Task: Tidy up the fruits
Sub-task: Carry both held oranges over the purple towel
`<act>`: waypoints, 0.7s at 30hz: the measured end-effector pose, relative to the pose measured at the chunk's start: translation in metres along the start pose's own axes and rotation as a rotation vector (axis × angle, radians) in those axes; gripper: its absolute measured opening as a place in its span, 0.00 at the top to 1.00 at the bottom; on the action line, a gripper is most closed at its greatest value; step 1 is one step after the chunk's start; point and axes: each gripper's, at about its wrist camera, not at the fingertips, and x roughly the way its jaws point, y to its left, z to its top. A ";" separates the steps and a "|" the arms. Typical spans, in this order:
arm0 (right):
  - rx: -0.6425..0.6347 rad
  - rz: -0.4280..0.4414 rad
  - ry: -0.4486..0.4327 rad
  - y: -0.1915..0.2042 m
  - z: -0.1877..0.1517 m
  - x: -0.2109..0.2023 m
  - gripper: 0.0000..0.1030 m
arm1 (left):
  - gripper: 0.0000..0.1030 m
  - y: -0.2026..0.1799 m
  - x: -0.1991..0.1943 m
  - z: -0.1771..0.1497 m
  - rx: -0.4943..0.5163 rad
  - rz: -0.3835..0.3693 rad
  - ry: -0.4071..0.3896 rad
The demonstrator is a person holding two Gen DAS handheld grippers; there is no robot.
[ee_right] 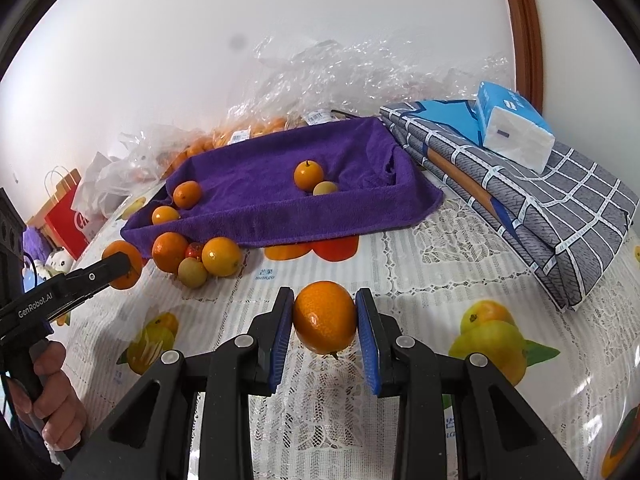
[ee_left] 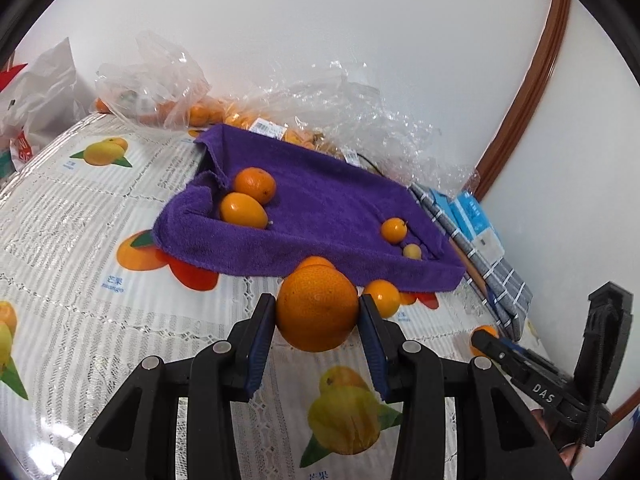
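The left gripper (ee_left: 318, 312) has its jaws clamped on a big orange (ee_left: 317, 307), held up over the table (ee_left: 60, 208). The right gripper (ee_right: 325, 318) has its jaws clamped on a smaller orange (ee_right: 325, 317), also up off the table.

Far behind them sits a purple towel (ee_left: 320, 208) shaped like a tray. In the left view it has two oranges (ee_left: 248, 196) in its left corner and two little fruits (ee_left: 400, 236) on its right side.

The right view shows more. A little pile of fruit (ee_right: 196, 256) lies on the table just in front of the towel's near left corner. The left view shows only part of that pile, because the big orange is in the way. The right view also shows the hand (ee_right: 56, 396) holding the left gripper, a red bag (ee_right: 70, 220) far off on the left, and a white tissue pack (ee_right: 516, 128) on top of a folded grey cloth (ee_right: 552, 208) on the right.

The left view shows a clear bag of oranges (ee_left: 160, 92) at the far left, by the wall.
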 end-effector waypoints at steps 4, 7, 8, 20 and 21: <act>0.025 -0.008 0.024 -0.004 0.003 0.002 0.69 | 0.62 0.005 -0.011 0.005 -0.016 0.007 -0.030; 0.007 -0.016 0.026 -0.003 0.014 -0.004 0.69 | 0.62 0.010 -0.021 0.015 -0.014 0.029 -0.049; 0.001 -0.014 0.015 -0.003 0.020 -0.007 0.69 | 0.62 0.011 -0.024 0.021 -0.017 0.026 -0.059; -0.026 -0.077 -0.084 -0.006 0.102 0.019 0.69 | 0.62 0.009 0.005 0.085 0.002 0.069 -0.112; -0.027 -0.077 -0.086 -0.007 0.111 0.026 0.69 | 0.62 0.005 0.012 0.090 0.011 0.068 -0.110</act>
